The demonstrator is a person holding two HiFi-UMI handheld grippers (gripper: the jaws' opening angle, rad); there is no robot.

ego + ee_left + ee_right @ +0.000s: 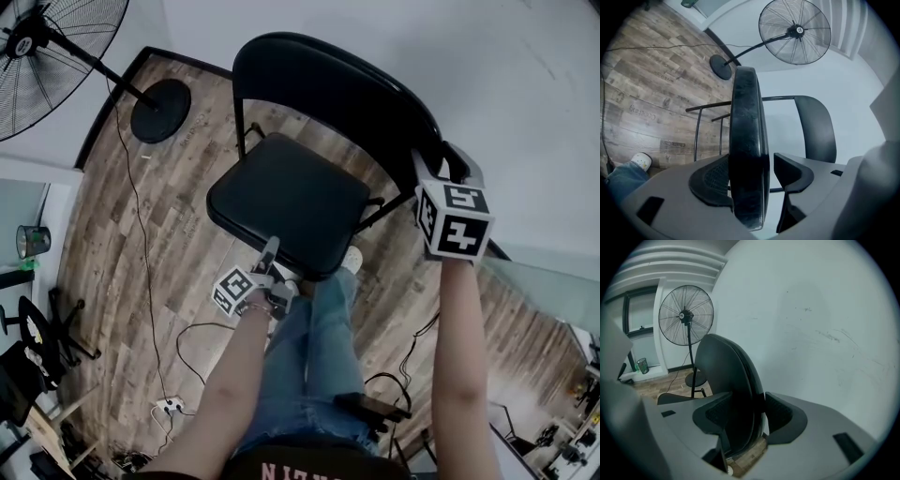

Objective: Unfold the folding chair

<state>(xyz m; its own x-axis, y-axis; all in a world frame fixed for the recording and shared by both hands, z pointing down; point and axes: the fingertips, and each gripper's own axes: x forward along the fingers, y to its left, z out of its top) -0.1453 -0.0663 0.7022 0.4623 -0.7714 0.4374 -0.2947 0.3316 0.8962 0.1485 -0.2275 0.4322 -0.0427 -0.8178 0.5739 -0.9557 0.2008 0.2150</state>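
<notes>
The fan [37,56] is cut off by the head view's top left corner. The chair [291,202] hides most of its own legs under the seat. The marker cube [455,223] mostly covers the jaws of the right gripper [445,161] there.

The head view looks steeply down from well above the folding chair [291,202] and the wooden floor [122,272]. The left gripper view rides the left tongs [752,159], tight against the seat's front edge, and faces along the seat toward the backrest and the fan [794,30]. The right gripper view rides the right tongs [747,404], tight on the backrest's rim, and also faces the fan. All three views share the chair, fan and floor.
</notes>
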